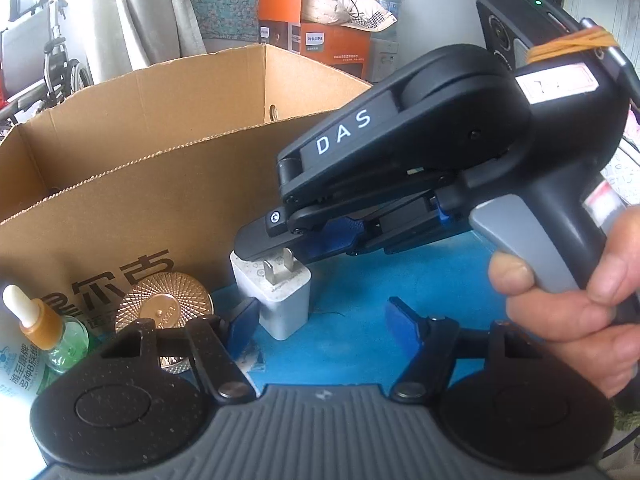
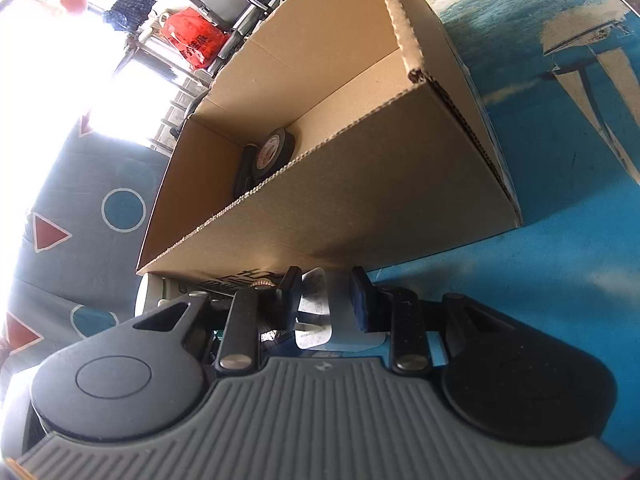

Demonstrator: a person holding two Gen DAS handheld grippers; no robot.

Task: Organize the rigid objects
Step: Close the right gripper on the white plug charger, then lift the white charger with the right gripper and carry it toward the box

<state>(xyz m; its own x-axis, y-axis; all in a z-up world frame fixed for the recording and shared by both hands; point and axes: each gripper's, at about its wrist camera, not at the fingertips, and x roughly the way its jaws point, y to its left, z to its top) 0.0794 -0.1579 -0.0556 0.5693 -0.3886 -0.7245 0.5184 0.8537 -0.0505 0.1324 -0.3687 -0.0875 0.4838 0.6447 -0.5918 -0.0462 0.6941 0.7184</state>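
A white plug charger [image 1: 276, 292] stands on the blue table in front of an open cardboard box [image 1: 132, 208]. My right gripper [image 1: 280, 248] reaches in from the right, and its fingers sit around the top of the charger; in the right wrist view the charger [image 2: 320, 320] fills the gap between the blue pads [image 2: 360, 300]. My left gripper [image 1: 320, 320] is open and empty, just in front of the charger. A black tape roll [image 2: 274, 150] lies inside the box [image 2: 360, 184].
A gold round compact [image 1: 168, 304] and a small green dropper bottle [image 1: 60, 340] sit at the left by the box, next to a white bottle [image 1: 16, 372]. The blue sailboat tablecloth [image 2: 560, 200] spreads to the right of the box.
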